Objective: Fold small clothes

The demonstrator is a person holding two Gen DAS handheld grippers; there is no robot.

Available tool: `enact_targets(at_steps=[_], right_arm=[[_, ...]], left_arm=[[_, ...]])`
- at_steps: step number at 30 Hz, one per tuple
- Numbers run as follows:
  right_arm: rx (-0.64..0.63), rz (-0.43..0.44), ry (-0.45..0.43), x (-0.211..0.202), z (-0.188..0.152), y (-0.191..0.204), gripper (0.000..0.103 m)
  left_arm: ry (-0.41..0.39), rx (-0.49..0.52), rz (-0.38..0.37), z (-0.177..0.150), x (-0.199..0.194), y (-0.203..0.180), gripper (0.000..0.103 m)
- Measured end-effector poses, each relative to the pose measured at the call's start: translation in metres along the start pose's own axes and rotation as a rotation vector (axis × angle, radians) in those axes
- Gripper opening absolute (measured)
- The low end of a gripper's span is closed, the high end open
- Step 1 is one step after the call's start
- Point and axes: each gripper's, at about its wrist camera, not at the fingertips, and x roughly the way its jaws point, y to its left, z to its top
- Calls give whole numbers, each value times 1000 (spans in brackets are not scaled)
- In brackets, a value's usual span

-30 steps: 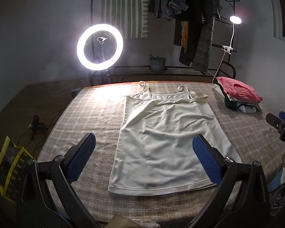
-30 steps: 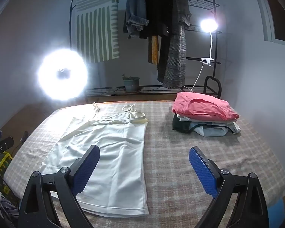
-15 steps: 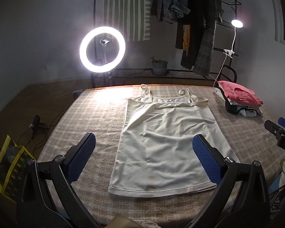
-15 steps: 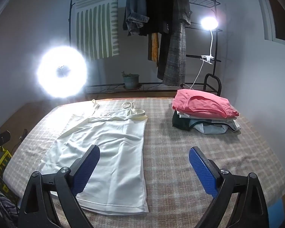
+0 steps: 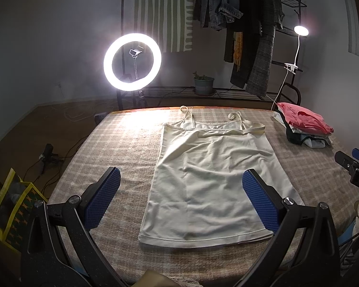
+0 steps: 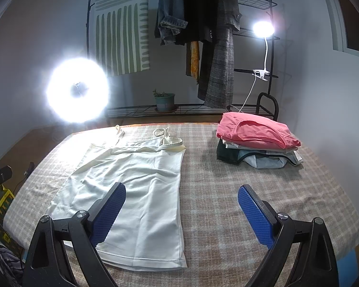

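White camisole (image 5: pixel 213 179) lies flat at frame centre, long axis running away from the left tool (image 5: pixel 182 201); both tools released, right tool (image 6: pixel 182 212) offset beside its right edge.

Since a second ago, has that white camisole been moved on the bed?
No. The white camisole lies flat with its straps still by the far edge of the plaid blanket, same spacing from the folded clothes pile. Only the cameras shifted slightly.

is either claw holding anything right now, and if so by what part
Nothing is held. The left claw and right claw are both open above the camisole, which lies flat on the table.
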Motion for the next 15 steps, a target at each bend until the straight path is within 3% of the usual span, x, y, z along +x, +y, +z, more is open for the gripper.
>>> enact_targets(at_steps=[15], right_arm=[[-1,1,1,1,0,-1,96]], left_arm=[[-7,4,5,-2,-2,-1,103]])
